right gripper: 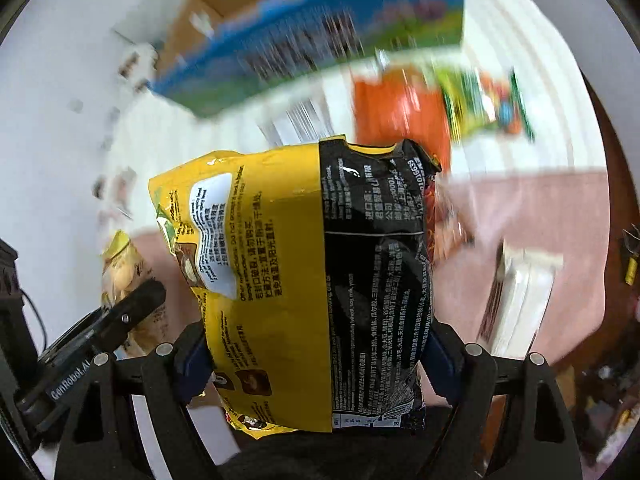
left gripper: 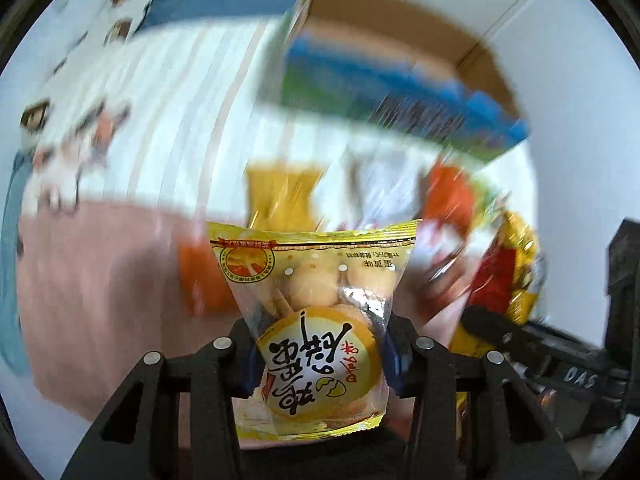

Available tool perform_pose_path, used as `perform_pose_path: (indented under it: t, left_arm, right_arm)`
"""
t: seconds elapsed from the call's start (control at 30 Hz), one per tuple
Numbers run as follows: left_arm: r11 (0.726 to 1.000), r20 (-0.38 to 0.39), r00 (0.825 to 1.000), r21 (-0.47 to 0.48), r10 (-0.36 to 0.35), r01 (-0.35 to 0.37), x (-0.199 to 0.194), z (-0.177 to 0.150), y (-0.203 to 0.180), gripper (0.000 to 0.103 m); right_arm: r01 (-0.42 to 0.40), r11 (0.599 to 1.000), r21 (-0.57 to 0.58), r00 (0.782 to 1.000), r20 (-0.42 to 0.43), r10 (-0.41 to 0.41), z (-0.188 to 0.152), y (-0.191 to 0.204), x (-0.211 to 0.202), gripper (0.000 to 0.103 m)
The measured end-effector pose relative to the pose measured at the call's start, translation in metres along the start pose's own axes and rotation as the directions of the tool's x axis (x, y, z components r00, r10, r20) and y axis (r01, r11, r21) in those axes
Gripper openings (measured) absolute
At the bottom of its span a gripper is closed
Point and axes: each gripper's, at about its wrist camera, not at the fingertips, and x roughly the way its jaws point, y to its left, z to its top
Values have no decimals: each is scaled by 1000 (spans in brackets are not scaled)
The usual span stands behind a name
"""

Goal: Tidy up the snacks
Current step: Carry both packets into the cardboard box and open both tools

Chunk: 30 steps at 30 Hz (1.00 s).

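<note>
Left tool point(left gripper: 320, 356) clamped on egg-puff pouch point(left gripper: 314, 300), right tool point(right gripper: 316, 364) clamped wide on noodle pack point(right gripper: 304, 276); both held above the bed point(left gripper: 100, 264), near the box point(left gripper: 384, 72). Light, crinkly, slippery film; brittle contents. Best gripped mid-body, gently.

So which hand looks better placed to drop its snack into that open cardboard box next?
Probably the left, narrowly. The left gripper holds a small egg-biscuit packet, and the cardboard box opens almost straight ahead. The right gripper holds a bulky yellow-and-black noodle bag, with the box off to its left.
</note>
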Motion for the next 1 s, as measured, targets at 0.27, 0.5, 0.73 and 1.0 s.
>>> perform_pose_path:
  t: [0.27, 0.5, 0.73, 1.0]
  left_arm:
    - [997, 104, 992, 50, -67, 62, -18, 115, -42, 44]
    - [997, 52, 997, 44, -64, 62, 32, 222, -52, 44]
    - [999, -91, 995, 6, -45, 46, 115, 302, -43, 44]
    - [999, -216, 976, -41, -30, 21, 187, 337, -25, 44]
  right_arm:
    - [-96, 995, -22, 987, 124, 98, 106, 10, -76, 88]
    - [-24, 999, -41, 982, 188, 31, 223, 15, -89, 88]
    - [81, 997, -18, 989, 124, -78, 323, 12, -44, 88]
    - [142, 990, -8, 990, 24, -141, 386, -7, 45, 88]
